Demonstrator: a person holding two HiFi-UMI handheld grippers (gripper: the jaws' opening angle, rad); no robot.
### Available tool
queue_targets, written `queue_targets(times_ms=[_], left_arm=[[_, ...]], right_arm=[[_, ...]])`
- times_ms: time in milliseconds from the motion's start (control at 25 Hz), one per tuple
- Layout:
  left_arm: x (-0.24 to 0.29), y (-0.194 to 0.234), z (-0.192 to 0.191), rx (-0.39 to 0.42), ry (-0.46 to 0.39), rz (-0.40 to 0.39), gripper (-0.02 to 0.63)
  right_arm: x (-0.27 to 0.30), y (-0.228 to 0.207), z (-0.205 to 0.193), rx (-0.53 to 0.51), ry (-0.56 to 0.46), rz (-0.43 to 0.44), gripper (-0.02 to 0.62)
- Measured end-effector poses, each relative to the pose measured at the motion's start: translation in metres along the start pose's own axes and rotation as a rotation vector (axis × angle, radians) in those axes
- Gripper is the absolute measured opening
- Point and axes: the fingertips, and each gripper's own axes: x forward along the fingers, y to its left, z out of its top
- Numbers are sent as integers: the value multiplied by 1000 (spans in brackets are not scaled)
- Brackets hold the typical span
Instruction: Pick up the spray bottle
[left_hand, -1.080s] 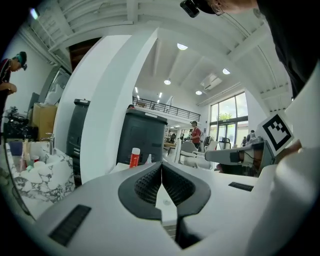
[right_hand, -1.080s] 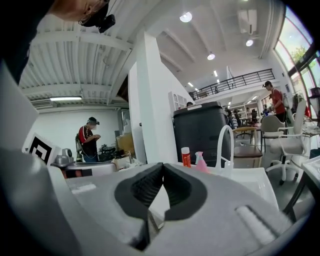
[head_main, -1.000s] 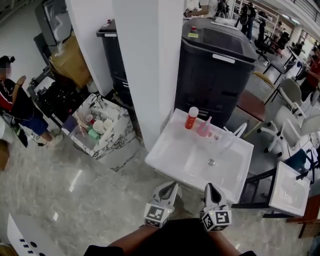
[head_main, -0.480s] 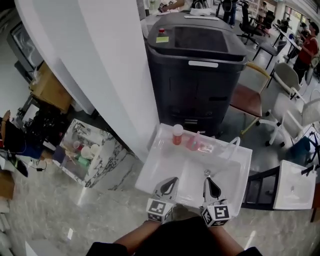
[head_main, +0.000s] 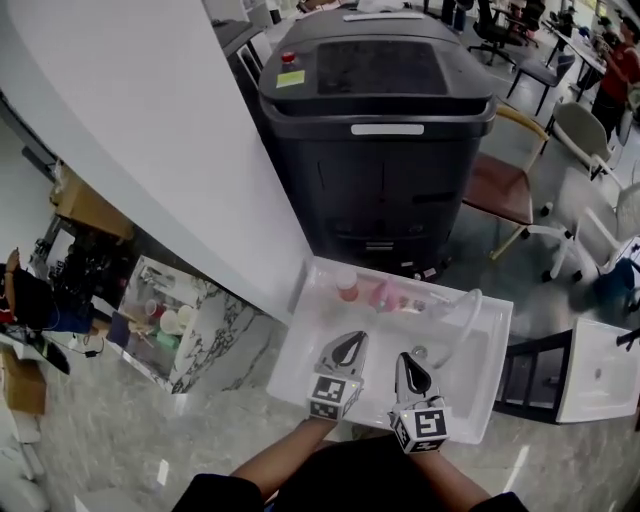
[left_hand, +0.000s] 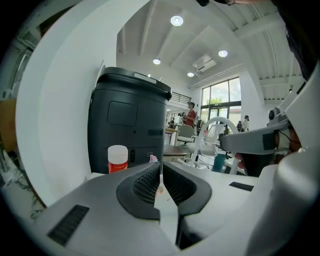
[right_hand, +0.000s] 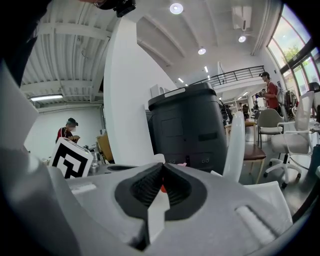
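The pink spray bottle (head_main: 381, 294) stands on the back ledge of a white sink (head_main: 300, 345), beside a red bottle with a white cap (head_main: 347, 284). My left gripper (head_main: 350, 342) hangs over the basin, short of both bottles, shut and empty. My right gripper (head_main: 408, 364) is beside it near the drain, also shut and empty. In the left gripper view the red bottle (left_hand: 118, 159) shows left of the closed jaws (left_hand: 161, 172), and only the pink spray bottle's top (left_hand: 152, 158) peeks above them. In the right gripper view, shut jaws (right_hand: 161, 176) hide the bottles almost entirely.
A white arched faucet (head_main: 462, 306) rises at the sink's back right. A large black bin (head_main: 380, 130) stands behind the sink, a white pillar (head_main: 150, 130) to its left. Chairs (head_main: 590, 200) and a second sink (head_main: 590, 370) are on the right. A marble box of cups (head_main: 175, 320) sits left.
Both grippers have moved forward from the sink's front edge to over the basin, closer to the bottles. The view has shifted so the sink sits lower and nearer.
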Motion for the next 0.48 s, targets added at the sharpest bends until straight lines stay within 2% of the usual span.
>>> queue_targets(times_ms=[120,280,480], left_arm=[[24,3,0,15,31,-12,101],[55,5,-7,36,70,-29,135],[90,8,-24,31,135,-46,230]], right_arm=[[5,-6,1,13,6,2,-2],[9,-5,0,13,10,25,-2],[17,-1,-2,17,17,49,-2]])
